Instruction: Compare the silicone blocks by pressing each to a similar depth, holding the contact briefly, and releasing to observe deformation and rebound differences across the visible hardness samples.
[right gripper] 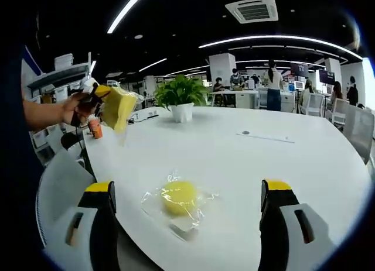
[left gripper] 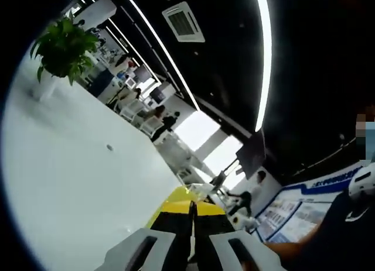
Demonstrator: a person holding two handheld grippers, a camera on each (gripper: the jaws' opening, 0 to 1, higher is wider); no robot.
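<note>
Right claw (right gripper: 187, 224) spread wide around a bagged yellow silicone block (right gripper: 179, 196); left claw (left gripper: 192, 247) pressed together

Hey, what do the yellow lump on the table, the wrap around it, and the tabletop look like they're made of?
The yellow lump looks like soft matte silicone or foam: rounded, dull, no shine. The wrap around it seems thin clear plastic film, crinkled, with small glints. The table looks like a smooth white laminate or painted top with a soft sheen; which one, I can't tell.

You have one round yellow silicone block (right gripper: 179, 196) lying in clear wrap on the white table, another yellow bagged block (right gripper: 118, 107) held aloft.
</note>
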